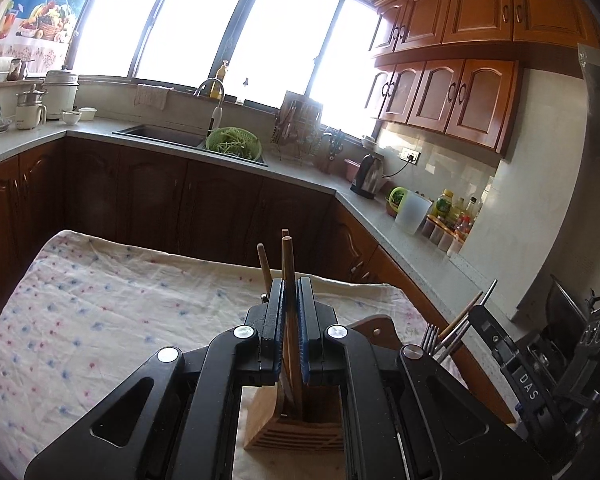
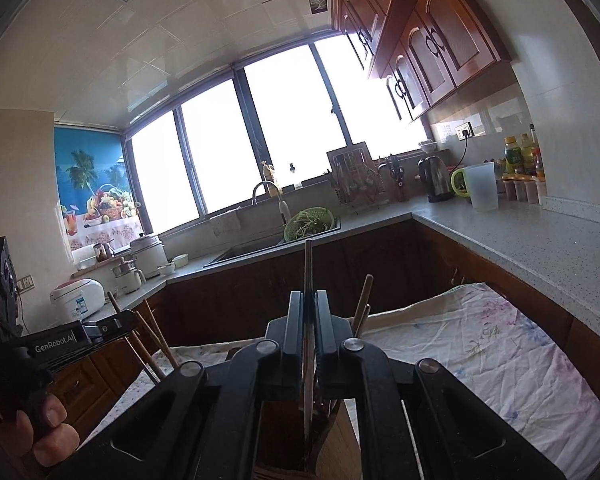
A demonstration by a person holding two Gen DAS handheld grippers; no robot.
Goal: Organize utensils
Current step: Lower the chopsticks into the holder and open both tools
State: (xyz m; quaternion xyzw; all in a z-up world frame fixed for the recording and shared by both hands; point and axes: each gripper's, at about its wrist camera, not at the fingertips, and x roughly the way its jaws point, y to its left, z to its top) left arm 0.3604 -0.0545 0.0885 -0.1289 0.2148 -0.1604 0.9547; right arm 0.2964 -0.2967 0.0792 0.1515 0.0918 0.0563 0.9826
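Observation:
My left gripper (image 1: pixel 291 286) is shut on a pair of wooden chopsticks (image 1: pixel 287 256). They stand upright with their lower ends inside a wooden utensil holder (image 1: pixel 300 428) below the fingers. Another wooden stick (image 1: pixel 265 266) rises just left of the fingers. My right gripper (image 2: pixel 309 298) is shut on a thin metal utensil handle (image 2: pixel 308 264), held upright over the same holder (image 2: pixel 340 440). More sticks (image 2: pixel 362 304) stand right of it. In the left wrist view, the right gripper (image 1: pixel 496 340) sits at the right beside a fork (image 1: pixel 430 334) and other utensils.
The holder stands on a table covered by a flowered cloth (image 1: pixel 100 300). Behind it runs a grey counter with a sink (image 1: pixel 160 134), a green colander (image 1: pixel 233 143), a kettle (image 1: pixel 367 176), a white jug (image 1: pixel 412 212) and bottles. The left gripper body (image 2: pixel 60 344) and the holder's fingers (image 2: pixel 52 432) show at left.

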